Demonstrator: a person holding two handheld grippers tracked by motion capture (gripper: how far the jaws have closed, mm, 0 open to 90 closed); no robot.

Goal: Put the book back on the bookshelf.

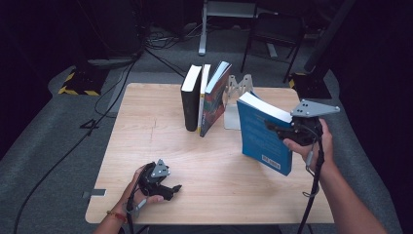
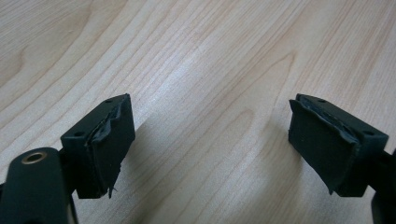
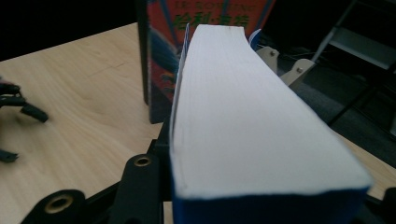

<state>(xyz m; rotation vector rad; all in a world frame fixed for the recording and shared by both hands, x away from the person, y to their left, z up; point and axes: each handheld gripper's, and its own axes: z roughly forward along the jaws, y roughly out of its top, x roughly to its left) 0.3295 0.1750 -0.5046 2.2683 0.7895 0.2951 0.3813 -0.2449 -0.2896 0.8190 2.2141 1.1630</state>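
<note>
A: Where is the blue book (image 1: 263, 134)?

B: Right of centre in the high view, held upright and tilted, its glossy blue cover facing lower left with a white label patch near the bottom corner. The right gripper (image 1: 285, 127) is clamped on it; a grey three-cornered plate sits on top of that gripper.

A: And seen from that gripper?

B: The right gripper view runs along the book's (image 3: 243, 116) thick block of matte white page edges, bounded by a blue cover at the bottom of the frame, black jaws on either side.

A: The other hand?

B: The left gripper (image 1: 168, 191) rests low at the lower left of the wooden table (image 1: 146, 136). In its own view the jaws stand wide apart over pale wood grain (image 2: 201, 70), rubbery black pads (image 2: 109, 149) frayed at the edges, holding nothing.

A: Anything else?

B: Three books (image 1: 204, 97) stand upright at the upper centre, beside a pale bookend (image 1: 236, 90) with cut-out holes.
</note>
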